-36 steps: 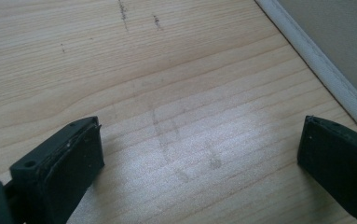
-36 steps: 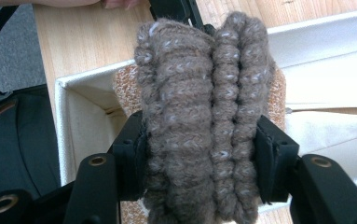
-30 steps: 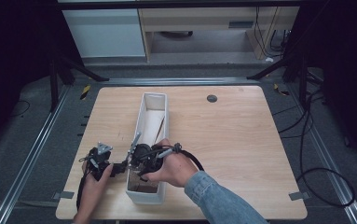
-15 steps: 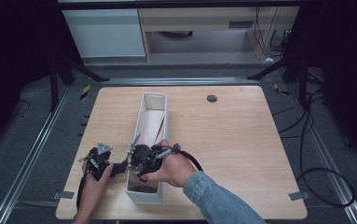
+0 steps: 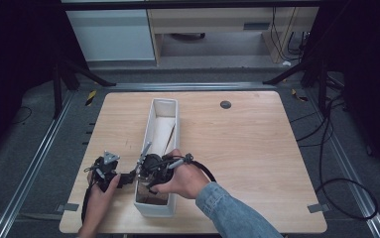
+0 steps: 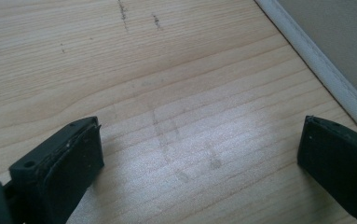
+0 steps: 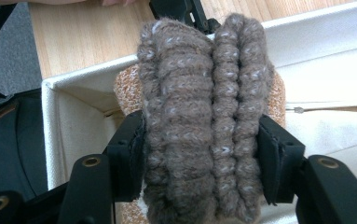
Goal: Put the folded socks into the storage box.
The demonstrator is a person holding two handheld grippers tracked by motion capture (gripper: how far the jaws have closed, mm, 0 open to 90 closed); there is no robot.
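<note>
We take the long white box (image 5: 154,130) on the wooden table (image 5: 257,163) as our landmark: it runs from the middle of the table toward the person's edge. Our right gripper (image 5: 150,171) hangs over the near end of that box, the right hand (image 5: 183,179) around it coming in from the box's right side with a denim sleeve (image 5: 232,213) behind it. In the right gripper view its two black jaws press on either side of a folded bundle of brown knitted cloth (image 7: 204,121); the pads touch the ribbed wool on both flanks, so the claw is clenched on the bundle, though not fully closed since the cloth is thick. The bundle stands upright between the jaws, above the near corner of the box, and behind it, inside the box, we see a patch of orange knit (image 7: 126,88) against the white wall. Our left gripper (image 5: 109,171) sits just to the left of the box, at its near end, held by the left hand (image 5: 97,196) low over the table. In the left gripper view its jaws stand wide apart with bare wood between them, released and grasping nothing, and the white rim of the box runs along the upper right corner of that view.
</note>
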